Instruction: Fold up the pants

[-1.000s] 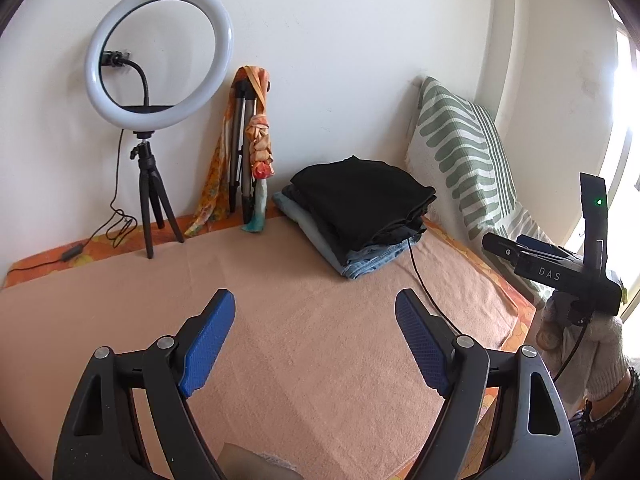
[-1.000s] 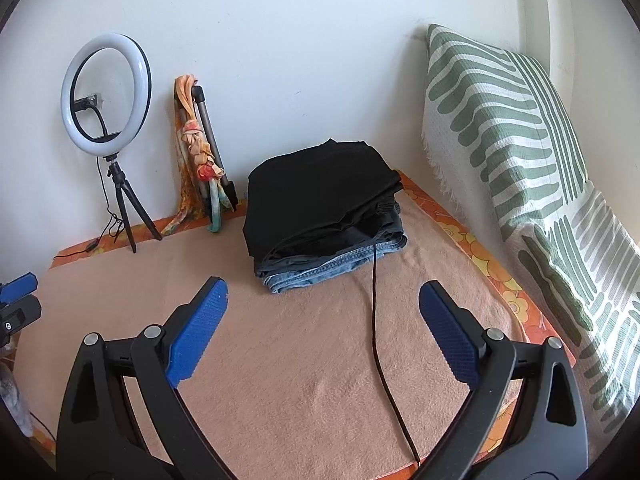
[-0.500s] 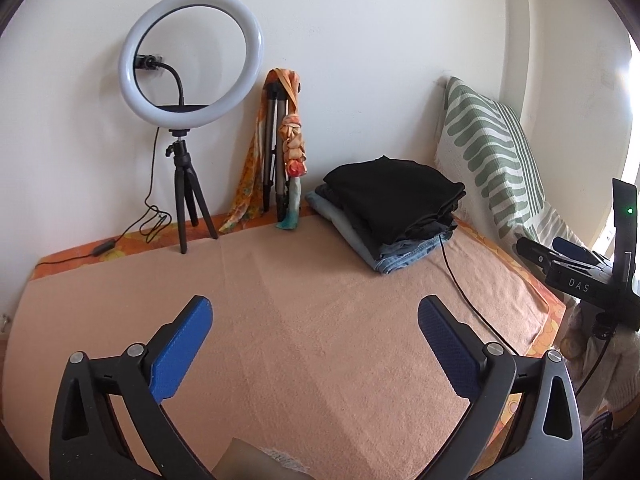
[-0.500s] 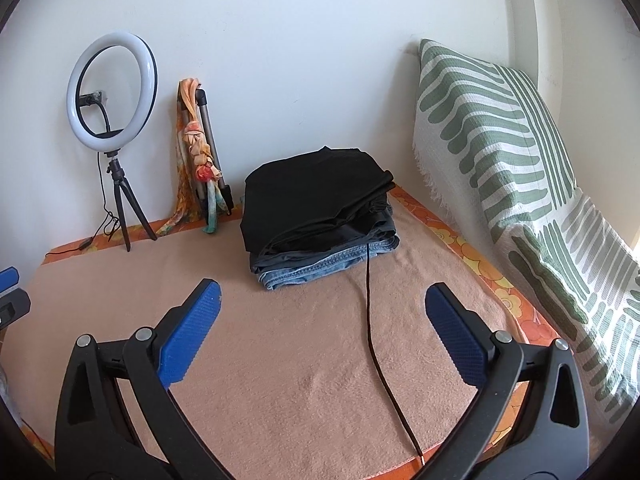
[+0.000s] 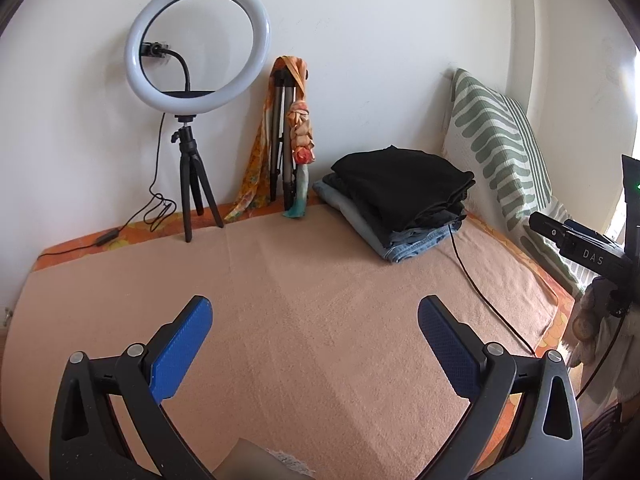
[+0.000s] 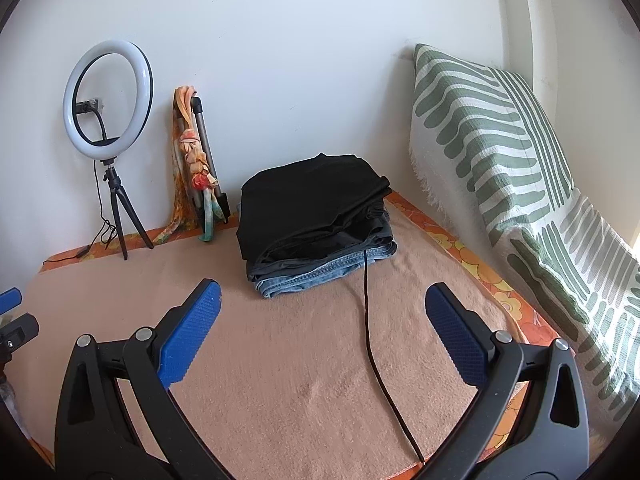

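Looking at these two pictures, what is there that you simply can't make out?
- Stack of folded pants: how many pairs; the black top layers cover the rest in both views.
- Black cable: far end hidden under the stack; near end cut off by the right view's edge.
- Pale object, left view: cropped, blurred.

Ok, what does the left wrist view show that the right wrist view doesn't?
Only the left wrist view shows the right gripper's black body marked DAS and the gloved hand holding it. Only the right wrist view shows the striped cushion's lower stretch running along the floral edge. Both share the stack of folded pants, ring light, black cable and peach blanket; both grippers are open.
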Tool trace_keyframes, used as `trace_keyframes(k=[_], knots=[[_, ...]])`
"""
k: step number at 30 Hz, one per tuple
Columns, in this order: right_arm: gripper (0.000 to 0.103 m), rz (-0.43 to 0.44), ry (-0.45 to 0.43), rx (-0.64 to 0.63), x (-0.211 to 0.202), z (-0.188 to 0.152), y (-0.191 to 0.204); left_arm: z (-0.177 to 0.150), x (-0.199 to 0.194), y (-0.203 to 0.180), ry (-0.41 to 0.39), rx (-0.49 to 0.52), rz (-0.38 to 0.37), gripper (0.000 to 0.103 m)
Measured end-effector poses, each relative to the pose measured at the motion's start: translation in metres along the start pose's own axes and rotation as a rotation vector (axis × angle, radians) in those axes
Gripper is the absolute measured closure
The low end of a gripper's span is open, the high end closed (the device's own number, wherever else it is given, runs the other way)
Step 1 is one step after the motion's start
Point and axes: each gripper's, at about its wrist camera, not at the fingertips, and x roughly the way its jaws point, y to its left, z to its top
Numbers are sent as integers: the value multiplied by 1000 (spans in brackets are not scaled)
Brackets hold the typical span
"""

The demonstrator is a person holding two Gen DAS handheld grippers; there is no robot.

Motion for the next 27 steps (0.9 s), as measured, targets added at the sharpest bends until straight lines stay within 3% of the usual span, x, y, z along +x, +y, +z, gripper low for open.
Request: trace_keyframes(k=[27], knots=[[0, 2, -2, 6, 6, 2, 7, -4, 4, 9, 22, -8, 23, 1]])
